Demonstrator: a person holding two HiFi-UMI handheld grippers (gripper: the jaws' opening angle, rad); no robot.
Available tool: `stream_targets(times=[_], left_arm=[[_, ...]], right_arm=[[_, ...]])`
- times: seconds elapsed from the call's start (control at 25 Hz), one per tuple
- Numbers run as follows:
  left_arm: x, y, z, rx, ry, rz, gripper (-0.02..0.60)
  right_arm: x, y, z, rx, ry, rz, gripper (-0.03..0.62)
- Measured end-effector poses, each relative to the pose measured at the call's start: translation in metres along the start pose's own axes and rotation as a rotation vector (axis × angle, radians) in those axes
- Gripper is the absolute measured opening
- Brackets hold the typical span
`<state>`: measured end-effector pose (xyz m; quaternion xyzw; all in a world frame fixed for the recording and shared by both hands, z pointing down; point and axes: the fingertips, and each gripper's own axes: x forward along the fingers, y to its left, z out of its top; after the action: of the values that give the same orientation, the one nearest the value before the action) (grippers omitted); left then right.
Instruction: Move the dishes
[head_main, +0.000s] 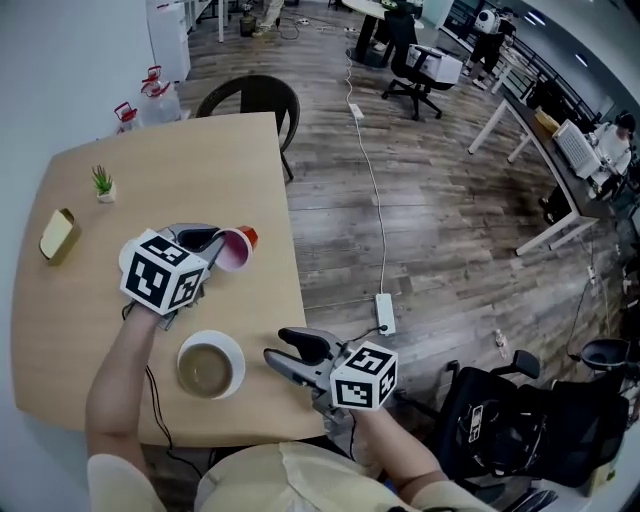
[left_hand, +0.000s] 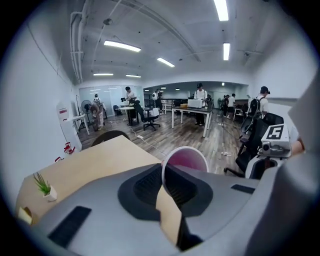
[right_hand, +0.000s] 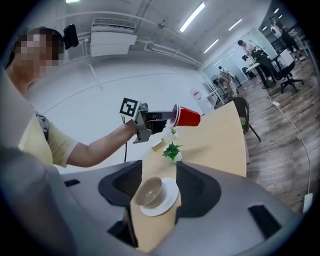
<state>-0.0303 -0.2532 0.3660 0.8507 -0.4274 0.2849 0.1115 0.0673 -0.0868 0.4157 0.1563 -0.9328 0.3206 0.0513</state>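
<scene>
My left gripper (head_main: 212, 245) is shut on the rim of a red cup (head_main: 238, 247), which lies tipped on its side above the wooden table (head_main: 200, 150). In the left gripper view the cup's white rim and pink inside (left_hand: 186, 161) stick out from between the jaws. A tan bowl (head_main: 207, 368) sits on a white plate (head_main: 234, 352) near the table's front edge. My right gripper (head_main: 275, 345) is open just right of the plate, apart from it. In the right gripper view the bowl (right_hand: 149, 191) and plate (right_hand: 165, 200) lie ahead between the spread jaws.
A small potted plant (head_main: 103, 183) and a yellow block (head_main: 58, 235) sit at the table's left. A dark chair (head_main: 255, 98) stands at the far edge. A power strip (head_main: 385, 312) and cable lie on the floor; a black office chair (head_main: 510, 420) is at lower right.
</scene>
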Motion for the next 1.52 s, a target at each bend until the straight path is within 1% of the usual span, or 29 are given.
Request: stream_targets(times=[0.16, 0.28, 0.36, 0.44, 0.56, 0.76, 0.92, 1.08, 1.24, 1.32, 1.44, 1.52], left_arm=[[0.027, 0.018, 0.004, 0.012, 0.092, 0.029, 0.032], [0.043, 0.03, 0.003, 0.017, 0.154, 0.035, 0.032], [0.055, 0.037, 0.001, 0.022, 0.198, 0.032, 0.032], [0.066, 0.044, -0.004, 0.019, 0.249, 0.008, 0.032], [0.08, 0.061, -0.016, -0.006, 0.332, -0.02, 0.032], [0.102, 0.098, -0.036, -0.065, 0.419, -0.02, 0.032], [0.119, 0.111, -0.047, -0.096, 0.498, -0.067, 0.033], [0.135, 0.128, -0.047, -0.138, 0.531, -0.064, 0.034], [0.147, 0.151, -0.054, -0.176, 0.558, -0.037, 0.034], [0.15, 0.163, -0.054, -0.218, 0.552, -0.02, 0.034], [0.153, 0.182, -0.055, -0.304, 0.56, 0.012, 0.034], [0.156, 0.192, -0.056, -0.338, 0.563, 0.022, 0.034]], right_arm=[[0.002, -0.018, 0.006, -0.036, 0.028, 0.012, 0.221], [0.009, -0.031, 0.009, -0.094, 0.052, -0.004, 0.217], [0.014, -0.04, 0.013, -0.141, 0.066, -0.028, 0.21], [0.019, -0.046, 0.014, -0.179, 0.087, -0.045, 0.205], [0.031, -0.05, 0.011, -0.202, 0.118, -0.04, 0.204], [0.048, -0.058, -0.001, -0.222, 0.165, -0.05, 0.204], [0.058, -0.06, -0.008, -0.22, 0.196, -0.059, 0.201], [0.072, -0.058, -0.007, -0.238, 0.22, -0.058, 0.196], [0.079, -0.057, -0.011, -0.218, 0.231, -0.058, 0.191], [0.078, -0.059, -0.013, -0.213, 0.24, -0.067, 0.189], [0.078, -0.063, -0.014, -0.201, 0.246, -0.079, 0.187], [0.08, -0.067, -0.014, -0.193, 0.242, -0.085, 0.184]])
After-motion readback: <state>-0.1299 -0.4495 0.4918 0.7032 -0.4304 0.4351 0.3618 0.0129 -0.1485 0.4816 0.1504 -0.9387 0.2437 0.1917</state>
